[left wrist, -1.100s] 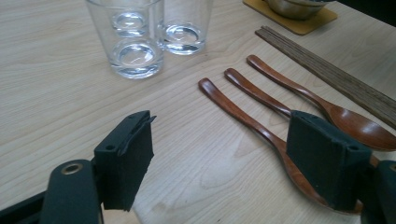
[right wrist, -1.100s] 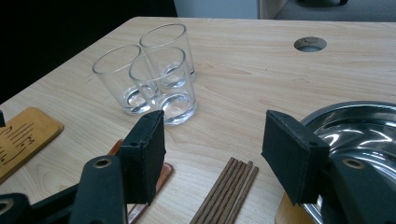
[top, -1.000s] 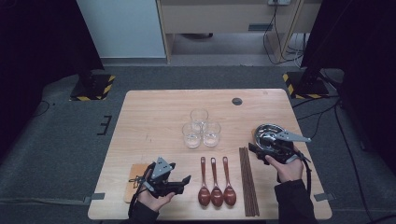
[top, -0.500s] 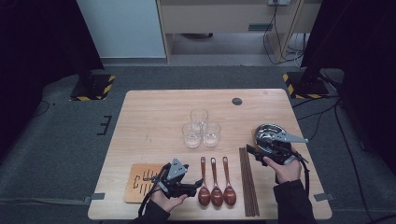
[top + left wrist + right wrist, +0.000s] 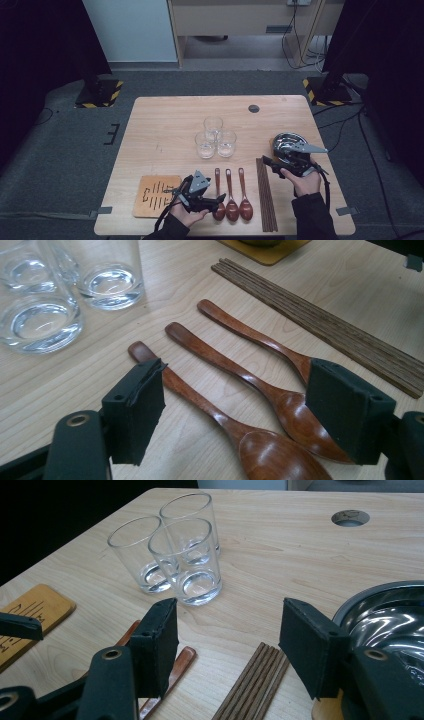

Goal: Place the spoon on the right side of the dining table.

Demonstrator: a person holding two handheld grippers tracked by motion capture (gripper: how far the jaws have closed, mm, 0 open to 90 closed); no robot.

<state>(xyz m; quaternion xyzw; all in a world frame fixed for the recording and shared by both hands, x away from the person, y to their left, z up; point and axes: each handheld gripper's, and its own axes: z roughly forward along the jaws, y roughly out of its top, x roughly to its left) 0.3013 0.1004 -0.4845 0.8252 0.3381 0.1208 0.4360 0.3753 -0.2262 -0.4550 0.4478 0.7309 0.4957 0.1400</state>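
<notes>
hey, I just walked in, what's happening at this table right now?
A person holds a gripper in each hand at a wooden table laid with tableware. The left gripper sits low over three wooden spoons, its jaws apart around the spoon bowls and not yet gripping. The right gripper hovers open beside the chopsticks, next to a metal bowl. Three empty glasses stand mid-table, and a wooden coaster lies left of the spoons.

Far table half point(image 5: 165, 120) free w/ glasses point(image 5: 215, 137) mid; spoons point(image 5: 231, 192), chopsticks point(image 5: 266, 192) crowd near edge.
</notes>
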